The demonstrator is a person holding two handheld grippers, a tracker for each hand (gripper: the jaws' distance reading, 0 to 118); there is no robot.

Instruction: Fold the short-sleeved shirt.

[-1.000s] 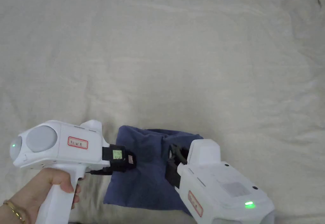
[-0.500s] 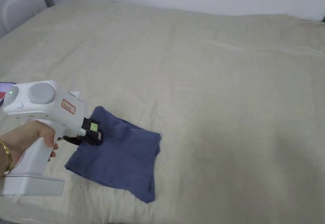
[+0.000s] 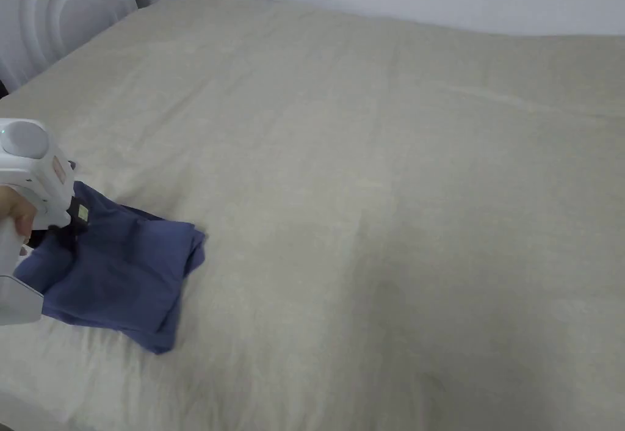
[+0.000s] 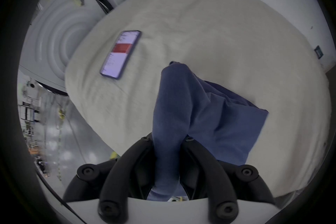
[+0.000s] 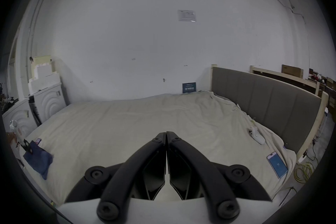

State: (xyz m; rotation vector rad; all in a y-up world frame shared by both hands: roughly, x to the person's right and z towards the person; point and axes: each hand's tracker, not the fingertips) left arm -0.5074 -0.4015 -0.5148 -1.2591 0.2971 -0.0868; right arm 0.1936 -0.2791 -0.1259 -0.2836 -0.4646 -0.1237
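Shirt [image 3: 116,267]: blue, folded, at the near left edge of the bed [image 3: 378,176].
Left tool [image 4: 168,140]: jaws clamped on a bunched fold of the shirt.
Right tool [image 5: 166,134]: jaws closed, empty, above the bed.
Phone [image 4: 121,54]: on the bed, near the shirt.

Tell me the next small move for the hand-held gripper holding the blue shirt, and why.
Probably lower it and open. The left hand-held gripper is shut on a bunched edge of the folded blue shirt, lifting that edge off the bed. The right hand-held gripper is shut on nothing, well away from the shirt.
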